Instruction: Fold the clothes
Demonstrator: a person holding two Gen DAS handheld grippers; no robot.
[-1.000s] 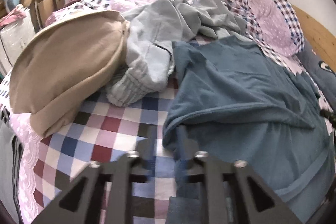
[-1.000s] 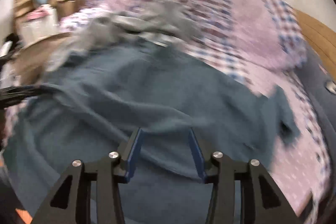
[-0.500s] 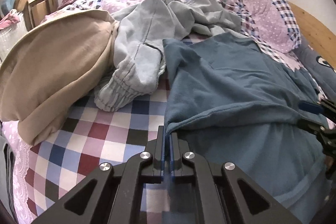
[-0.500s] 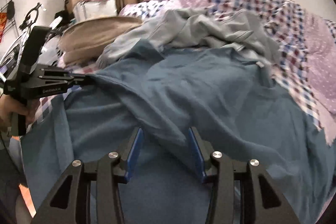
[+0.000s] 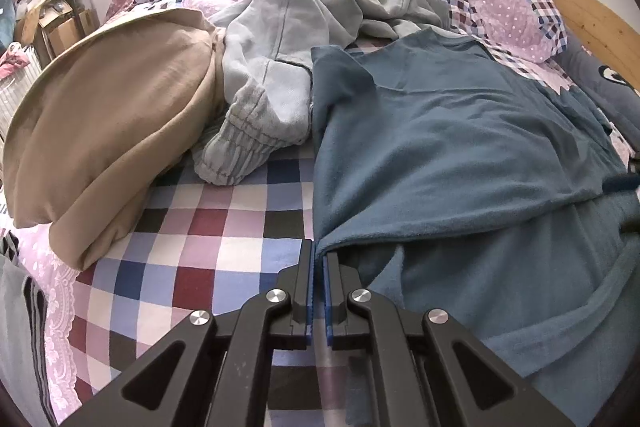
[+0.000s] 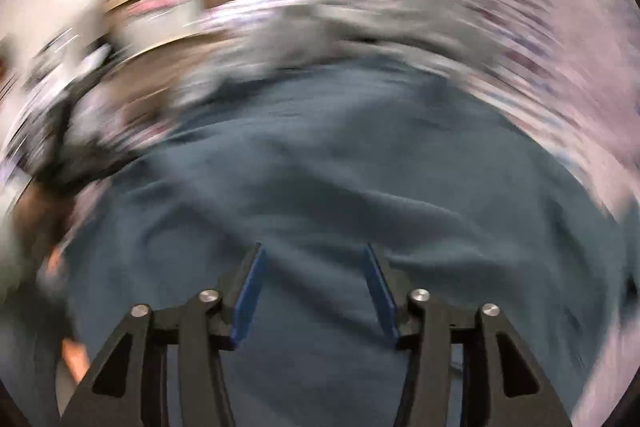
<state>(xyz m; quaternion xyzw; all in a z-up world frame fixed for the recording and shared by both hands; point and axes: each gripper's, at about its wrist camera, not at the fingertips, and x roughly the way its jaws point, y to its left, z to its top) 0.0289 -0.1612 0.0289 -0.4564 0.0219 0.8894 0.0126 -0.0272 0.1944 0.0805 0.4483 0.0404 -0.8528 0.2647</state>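
Presently, the teal-blue fleece shirt (image 5: 452, 147) lies spread on the red, blue and white checked bedspread (image 5: 224, 227), its near part folded over itself. The left gripper (image 5: 319, 261) is clenched on the folded edge's corner, blue pads pinching the fabric. The right gripper (image 6: 314, 259) hovers over the same shirt (image 6: 320, 167), its jaws opening, nothing pinched between them; that view is heavily blurred. A crumpled pale grey-blue sweatshirt (image 5: 280, 67) and a folded beige garment (image 5: 104, 131) lie beside the shirt.
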